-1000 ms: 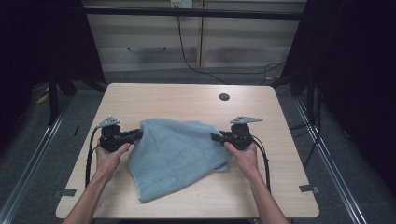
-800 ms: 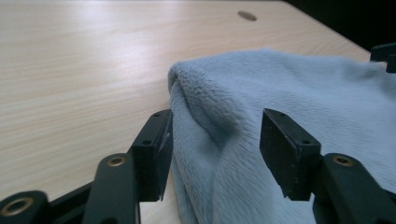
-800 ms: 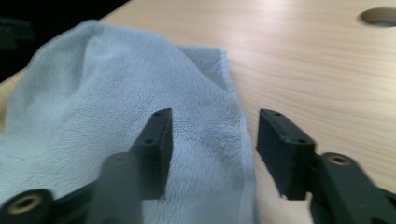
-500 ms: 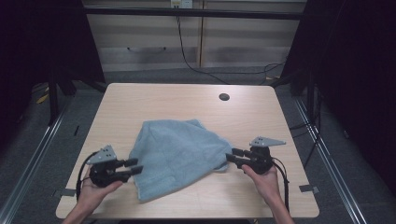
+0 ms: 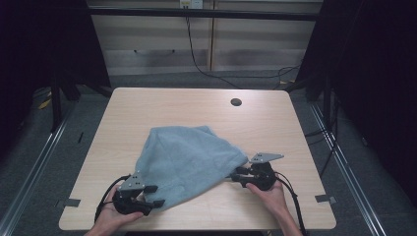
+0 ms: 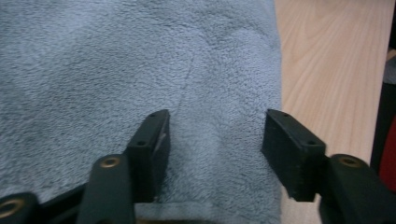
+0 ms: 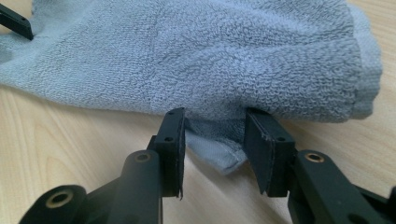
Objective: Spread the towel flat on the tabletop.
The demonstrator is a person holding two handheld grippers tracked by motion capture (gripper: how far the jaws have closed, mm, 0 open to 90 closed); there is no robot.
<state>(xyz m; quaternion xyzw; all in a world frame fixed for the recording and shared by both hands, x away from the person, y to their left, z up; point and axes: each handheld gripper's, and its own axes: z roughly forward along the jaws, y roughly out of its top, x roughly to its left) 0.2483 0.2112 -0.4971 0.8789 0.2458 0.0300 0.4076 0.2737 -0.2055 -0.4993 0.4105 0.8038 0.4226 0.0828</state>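
**Towel let go near the front edge**

Both sets of jaws just opened. Left gripper [image 5: 153, 195] spread wide over the grey towel [image 5: 189, 162], pads clear of the cloth; right gripper [image 5: 235, 175] loosened around a corner. Towel dragged from mid-table [image 5: 162, 105] toward the front edge, now lying flat. Release apparently done.

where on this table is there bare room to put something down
The far half of the light wooden table is bare, from the round cable hole across to the left edge. A bare strip also runs along the near edge between the hands. The near middle is crowded: the grey terry towel with the left gripper and right gripper at its corners.
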